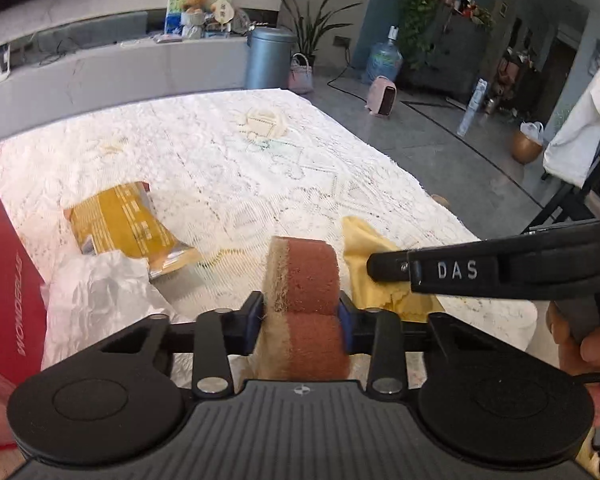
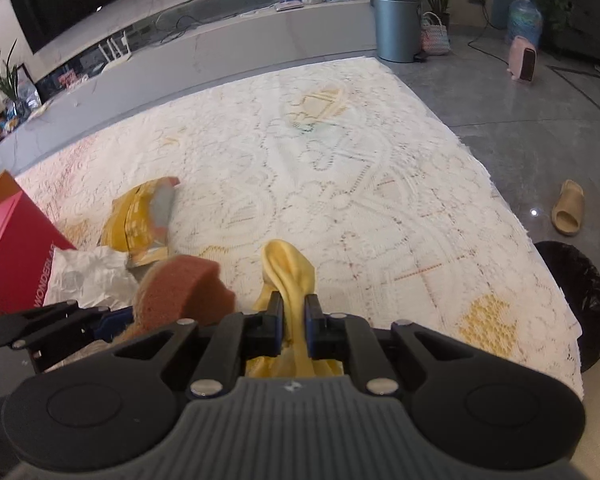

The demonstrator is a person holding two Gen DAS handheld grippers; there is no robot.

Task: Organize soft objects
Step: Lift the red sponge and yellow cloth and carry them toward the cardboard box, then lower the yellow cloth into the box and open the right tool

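A: Going left to right, what lies on the lace tablecloth (image 2: 380,168)?

B: At its left edge a red box (image 1: 8,280), then crumpled white paper (image 1: 100,284), then a yellow snack packet (image 1: 128,232), all near the front edge.

A: And the tongs?

B: The left gripper (image 1: 302,320) is clenched on a rust-and-tan scouring sponge (image 1: 308,276), pads pressing both sides so it bulges above and below. The right gripper (image 2: 292,320), just beside it to the right, is pinched tight on a bunched yellow cloth (image 2: 288,268).

A: So which step is this?

B: I judge both soft things are picked up and carried low over the front edge, not yet set down.

A: Next move?

B: Probably carrying both to one spot, perhaps the box. That needs steady squeezes, since the sponge may spring free and the cloth hangs loose.
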